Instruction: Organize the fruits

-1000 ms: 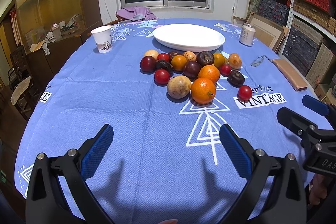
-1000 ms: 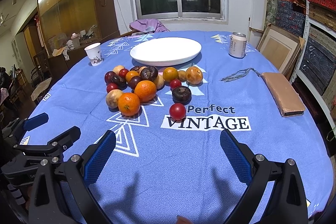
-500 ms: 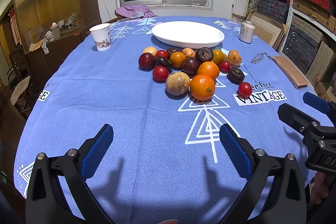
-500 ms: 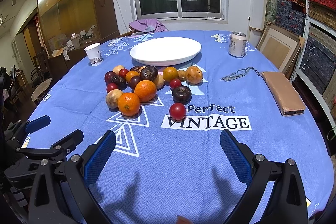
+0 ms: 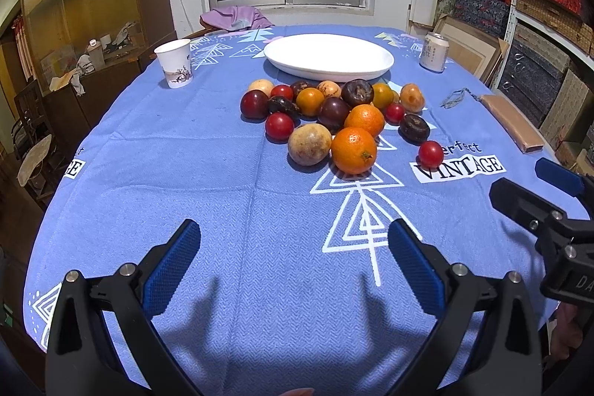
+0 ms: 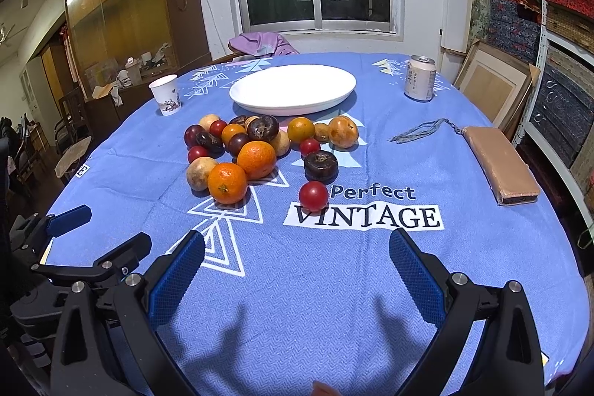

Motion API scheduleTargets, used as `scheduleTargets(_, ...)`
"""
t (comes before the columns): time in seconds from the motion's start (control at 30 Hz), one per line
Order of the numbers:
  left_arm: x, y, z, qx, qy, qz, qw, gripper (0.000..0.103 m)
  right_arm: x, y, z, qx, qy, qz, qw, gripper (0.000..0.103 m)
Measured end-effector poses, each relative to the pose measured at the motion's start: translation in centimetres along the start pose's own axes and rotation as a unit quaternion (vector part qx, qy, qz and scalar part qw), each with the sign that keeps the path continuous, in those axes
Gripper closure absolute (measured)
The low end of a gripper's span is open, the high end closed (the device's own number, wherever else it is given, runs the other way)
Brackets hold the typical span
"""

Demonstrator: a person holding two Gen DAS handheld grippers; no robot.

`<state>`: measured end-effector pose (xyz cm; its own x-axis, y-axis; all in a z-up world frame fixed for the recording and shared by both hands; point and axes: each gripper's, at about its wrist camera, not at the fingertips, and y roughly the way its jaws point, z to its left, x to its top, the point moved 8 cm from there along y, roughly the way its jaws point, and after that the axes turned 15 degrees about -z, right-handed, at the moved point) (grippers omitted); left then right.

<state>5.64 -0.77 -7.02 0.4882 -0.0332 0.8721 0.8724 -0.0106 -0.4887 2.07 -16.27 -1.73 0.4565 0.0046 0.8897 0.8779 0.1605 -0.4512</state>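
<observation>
A pile of several fruits lies mid-table on the blue cloth: a near orange [image 5: 353,150] [image 6: 227,182], a tan round fruit [image 5: 309,144], dark plums, red tomatoes. One red tomato [image 6: 313,196] [image 5: 430,154] sits apart by the "VINTAGE" print. Behind the pile stands an empty white oval plate [image 5: 329,56] [image 6: 292,89]. My left gripper [image 5: 295,240] hangs open over bare cloth short of the fruit. My right gripper [image 6: 297,249] is open too, just short of the lone tomato. Each gripper shows at the edge of the other's view.
A paper cup [image 5: 174,67] stands at the far left, a drink can [image 6: 419,77] at the far right. A tan wallet-like case [image 6: 501,164] with a tassel lies near the right edge. Shelves of boxes line the right wall; a cabinet stands left.
Both grippers have crept forward toward the fruit, more so the left, and stayed open. Nothing on the table has moved.
</observation>
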Motion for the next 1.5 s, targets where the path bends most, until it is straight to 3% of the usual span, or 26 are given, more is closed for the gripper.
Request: scheduleTargets(1.5, -0.33, 0.32, -0.1, 0.0, 0.0, 0.004, 1.0, 0.004, -0.31, 0.24, -0.22, 0.002, 0.006, 0.006, 1.0, 0.003)
